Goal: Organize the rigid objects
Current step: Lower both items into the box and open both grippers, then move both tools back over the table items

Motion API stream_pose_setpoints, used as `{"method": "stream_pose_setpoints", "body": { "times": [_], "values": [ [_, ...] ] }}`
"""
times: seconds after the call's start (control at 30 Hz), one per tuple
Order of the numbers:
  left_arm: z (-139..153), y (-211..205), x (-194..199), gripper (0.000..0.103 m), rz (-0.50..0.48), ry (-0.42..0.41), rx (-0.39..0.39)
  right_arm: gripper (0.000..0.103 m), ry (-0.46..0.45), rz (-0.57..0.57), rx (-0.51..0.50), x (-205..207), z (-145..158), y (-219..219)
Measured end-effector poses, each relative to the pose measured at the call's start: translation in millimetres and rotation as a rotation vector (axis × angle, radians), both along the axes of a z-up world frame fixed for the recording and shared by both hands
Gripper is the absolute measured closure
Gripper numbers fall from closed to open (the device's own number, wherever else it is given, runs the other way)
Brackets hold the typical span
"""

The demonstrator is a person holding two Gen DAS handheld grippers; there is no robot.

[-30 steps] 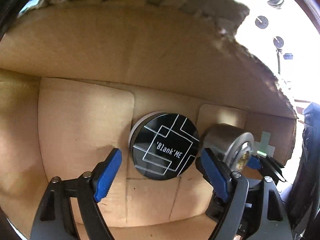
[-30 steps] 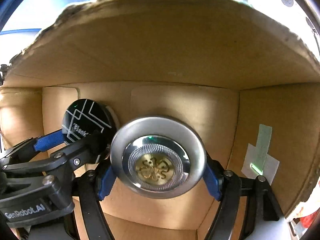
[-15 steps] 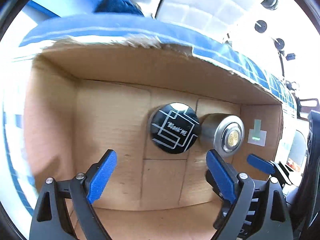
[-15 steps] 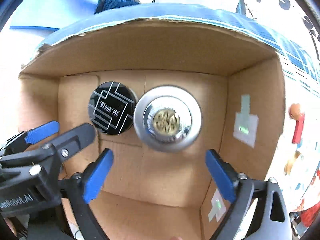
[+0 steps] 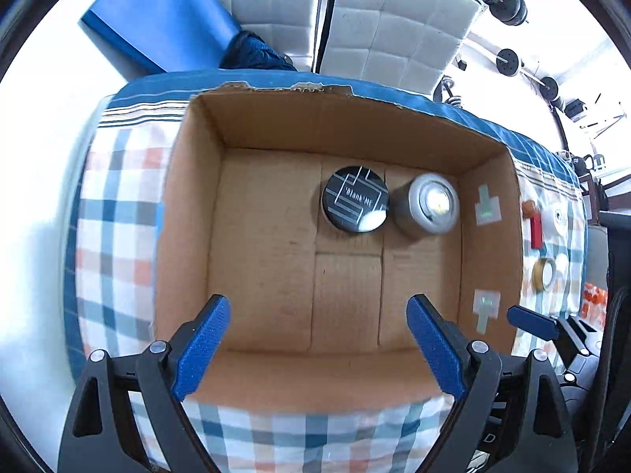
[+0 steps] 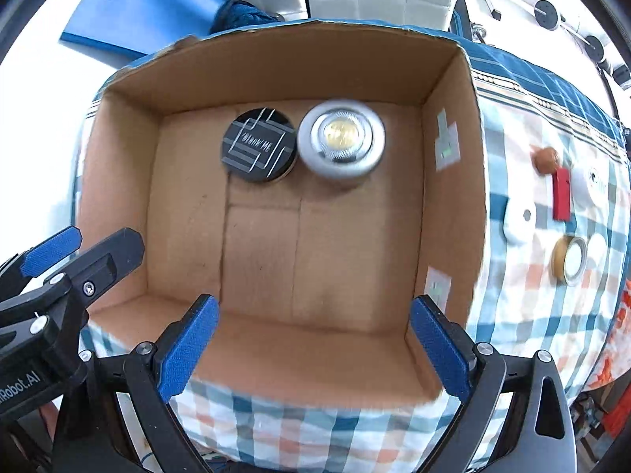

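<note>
Silver jar (image 6: 341, 138) well beyond right gripper (image 6: 313, 351)

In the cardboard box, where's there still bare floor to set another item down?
The box floor is bare along its left wall and across the whole near half. It is crowded only at the far wall, where the black tin and silver tin sit side by side.

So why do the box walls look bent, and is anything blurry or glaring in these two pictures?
Both views use fisheye lenses, which bow the cardboard box walls. Left wrist view: a bright glare spot on the black tin, another on the silver jar, and the room at the left edge washed out white. Right wrist view: the silver jar is slightly smeared.
</note>
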State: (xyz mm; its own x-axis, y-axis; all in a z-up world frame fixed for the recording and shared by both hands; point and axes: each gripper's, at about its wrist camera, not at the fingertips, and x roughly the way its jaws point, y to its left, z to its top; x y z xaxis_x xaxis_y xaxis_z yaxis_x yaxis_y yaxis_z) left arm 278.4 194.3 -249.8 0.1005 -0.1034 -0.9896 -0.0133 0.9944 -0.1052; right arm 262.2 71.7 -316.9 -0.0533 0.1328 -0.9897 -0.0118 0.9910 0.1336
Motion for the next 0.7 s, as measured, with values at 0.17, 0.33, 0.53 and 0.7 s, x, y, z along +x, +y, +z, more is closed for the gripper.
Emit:
{"method": "stream_pose_setpoints", "body": {
  "times": [0.17, 0.33, 0.53, 0.7],
  "values": [
    [27.8, -3.6, -28.2, 0.011, -0.011, -0.037, 0.013, 0.004, -0.042, -0.011, 0.023, -29.2, 32.5, -10.9],
    [55.8, -3.3, -51.3, 0.011, 0.008, -0.082, 0.019, 0.004, -0.07, -0.008, 0.056, -50.5, 47.5, -12.7],
    [82.2, -17.9, -61.4, 0.011, 0.011, -0.121, 0.015, 0.004, -0.087, -0.025, 0.116, -62.4, 66.9, -31.2],
    [100.3, -61.5, -56.0, 0.011, -0.035, -0.158, 0.01, 0.004, -0.102, -0.077, 0.137, -60.8, 80.1, -81.2]
  ]
}}
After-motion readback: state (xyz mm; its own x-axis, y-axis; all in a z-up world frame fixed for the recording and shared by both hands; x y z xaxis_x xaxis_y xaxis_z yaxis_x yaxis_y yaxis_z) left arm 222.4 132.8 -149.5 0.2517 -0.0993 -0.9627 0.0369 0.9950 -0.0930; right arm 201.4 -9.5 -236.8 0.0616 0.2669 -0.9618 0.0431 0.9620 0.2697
